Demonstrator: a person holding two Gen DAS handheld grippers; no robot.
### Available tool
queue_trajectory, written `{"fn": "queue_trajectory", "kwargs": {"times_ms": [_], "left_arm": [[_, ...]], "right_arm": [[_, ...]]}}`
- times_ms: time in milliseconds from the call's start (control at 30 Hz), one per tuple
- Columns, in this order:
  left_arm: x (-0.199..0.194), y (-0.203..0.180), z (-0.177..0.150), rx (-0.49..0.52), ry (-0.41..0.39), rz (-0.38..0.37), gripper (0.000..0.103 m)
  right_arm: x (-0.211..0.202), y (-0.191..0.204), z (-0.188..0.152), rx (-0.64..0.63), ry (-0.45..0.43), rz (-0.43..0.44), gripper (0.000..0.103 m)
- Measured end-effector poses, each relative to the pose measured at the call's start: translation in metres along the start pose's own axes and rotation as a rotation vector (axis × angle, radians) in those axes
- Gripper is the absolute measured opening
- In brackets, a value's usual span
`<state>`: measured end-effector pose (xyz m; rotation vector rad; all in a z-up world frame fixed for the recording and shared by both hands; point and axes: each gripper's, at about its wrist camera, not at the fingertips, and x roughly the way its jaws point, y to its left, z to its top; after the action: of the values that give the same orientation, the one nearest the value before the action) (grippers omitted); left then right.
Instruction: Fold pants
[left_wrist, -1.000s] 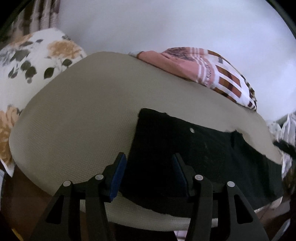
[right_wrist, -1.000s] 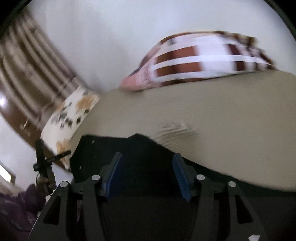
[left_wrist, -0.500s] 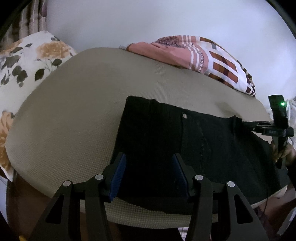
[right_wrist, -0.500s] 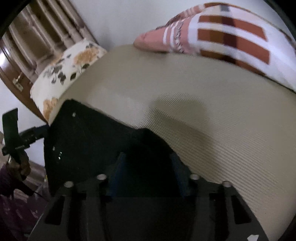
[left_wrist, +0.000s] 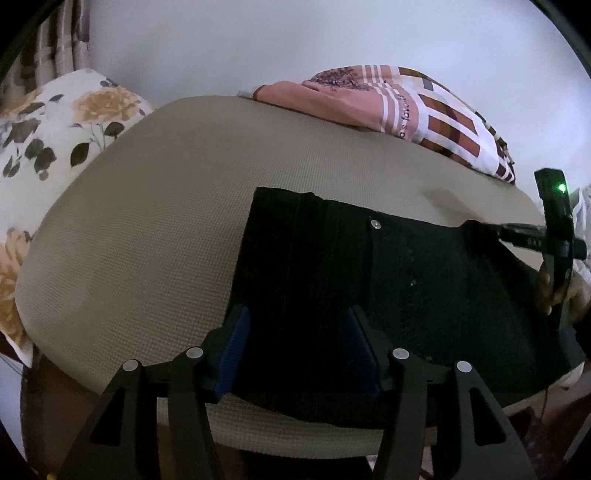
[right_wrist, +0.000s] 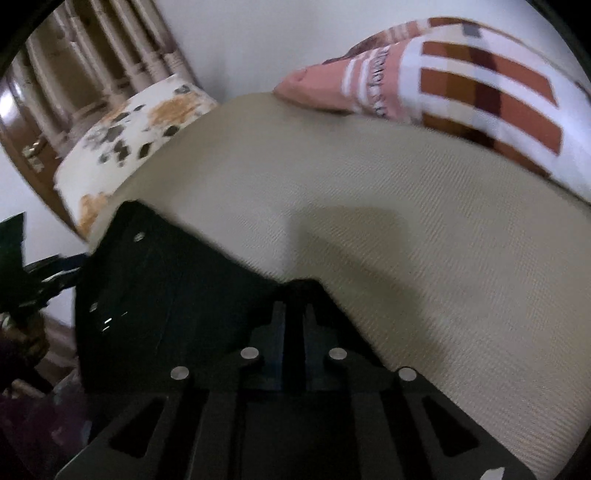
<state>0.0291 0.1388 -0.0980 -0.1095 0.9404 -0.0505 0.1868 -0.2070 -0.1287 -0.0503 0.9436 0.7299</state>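
The black pants (left_wrist: 388, 295) lay flat on the beige mattress (left_wrist: 155, 236) of a bed, along its near edge, waistband toward the far side with a metal button (left_wrist: 375, 223) showing. The left claw (left_wrist: 295, 336) hovered over the pants' near left part, its 2 fingers apart and opening a little; cloth lay under the gap, but the blue pads (left_wrist: 232, 343) did not press it. The right claw (right_wrist: 294, 325) had its fingers together, clamped on a raised peak of the pants' far edge at the right end. In the left view that claw (left_wrist: 480, 226) reached in from the right. A floral pillow (left_wrist: 55, 136) lay at the left, and a striped pink blanket (left_wrist: 406, 107) against the wall.
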Motion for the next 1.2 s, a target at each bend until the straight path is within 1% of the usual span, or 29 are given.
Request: {"fn": "queue_trajectory", "kwargs": {"times_ms": [67,167,200,233,267,367,433,467,500,533,567,600,667,700,733,767,833,867,900,933,967,1033,1067,1100,1133,1167,1200], "left_arm": [[0.003,0.001,0.000,0.001,0.005,0.005,0.056],[0.006,0.001,-0.002,0.013,0.003,0.029,0.059],[0.007,0.003,-0.002,0.015,0.001,0.052,0.065],[0.009,0.006,-0.002,0.005,0.001,0.075,0.070],[0.010,0.011,-0.002,-0.014,0.001,0.078,0.070],[0.012,0.032,-0.001,-0.112,0.008,0.062,0.070],[0.010,0.041,0.001,-0.171,0.010,0.018,0.071],[0.008,0.042,0.003,-0.186,0.002,0.014,0.071],[0.005,0.041,0.005,-0.181,-0.013,0.007,0.071],[0.004,0.037,0.007,-0.155,-0.023,-0.002,0.071],[0.005,0.032,0.008,-0.118,-0.024,-0.007,0.071],[0.011,0.025,0.008,-0.059,-0.004,0.005,0.072],[0.027,0.019,0.007,0.008,0.054,0.074,0.072],[0.031,0.022,0.005,-0.004,0.058,0.059,0.072],[0.032,0.025,0.005,-0.020,0.044,0.042,0.072],[0.033,0.028,0.005,-0.029,0.036,0.041,0.073],[0.037,0.034,0.006,-0.036,0.025,0.049,0.081],[0.038,0.036,0.006,-0.035,0.012,0.060,0.083],[0.040,0.037,0.006,-0.034,0.006,0.074,0.086],[0.040,0.037,0.007,-0.031,0.002,0.076,0.086],[0.039,0.035,0.008,-0.020,-0.005,0.084,0.086],[0.034,0.029,0.010,0.025,-0.039,0.122,0.086],[0.031,0.026,0.011,0.048,-0.064,0.148,0.086],[0.028,0.023,0.013,0.063,-0.083,0.167,0.086],[0.026,0.021,0.014,0.070,-0.096,0.178,0.086],[0.020,0.018,0.017,0.071,-0.121,0.200,0.086],[0.012,0.016,0.019,0.068,-0.152,0.223,0.086]], "right_arm": [[0.007,-0.008,0.006,0.032,-0.001,-0.017,0.005],[0.016,-0.008,0.011,0.019,-0.002,-0.041,0.004],[0.017,-0.007,0.011,0.015,-0.003,-0.043,0.004],[0.017,-0.007,0.012,0.011,-0.003,-0.046,0.004],[0.017,-0.007,0.011,0.005,-0.004,-0.048,0.004],[0.017,-0.006,0.011,0.009,-0.004,-0.040,0.004],[0.016,-0.011,0.010,0.031,-0.006,-0.030,0.006],[0.016,-0.011,0.010,0.031,-0.005,-0.030,0.007],[0.016,-0.010,0.011,0.023,-0.003,-0.029,0.007],[0.016,-0.012,0.010,0.030,-0.007,-0.027,0.008],[0.016,-0.014,0.010,0.043,-0.011,-0.029,0.013],[0.016,-0.015,0.010,0.049,-0.012,-0.033,0.024],[0.016,-0.022,0.011,0.084,-0.017,-0.018,0.026],[0.016,-0.026,0.011,0.102,-0.018,-0.003,0.027],[0.016,-0.028,0.012,0.114,-0.020,0.007,0.028],[0.015,-0.030,0.012,0.123,-0.026,0.008,0.031],[0.014,-0.032,0.012,0.137,-0.036,0.008,0.035],[0.012,-0.035,0.012,0.153,-0.044,0.008,0.039],[0.008,-0.040,0.013,0.179,-0.055,0.003,0.039],[0.002,-0.044,0.013,0.209,-0.073,-0.008,0.039],[-0.014,-0.053,0.012,0.269,-0.124,-0.035,0.041],[-0.049,-0.070,0.004,0.378,-0.228,-0.015,0.041],[-0.081,-0.079,-0.008,0.447,-0.308,-0.001,0.041],[-0.104,-0.084,-0.020,0.483,-0.362,0.014,0.041],[-0.139,-0.089,-0.041,0.525,-0.431,0.037,0.041],[-0.166,-0.091,-0.062,0.553,-0.476,0.042,0.041],[-0.190,-0.092,-0.085,0.579,-0.514,0.040,0.047]]}}
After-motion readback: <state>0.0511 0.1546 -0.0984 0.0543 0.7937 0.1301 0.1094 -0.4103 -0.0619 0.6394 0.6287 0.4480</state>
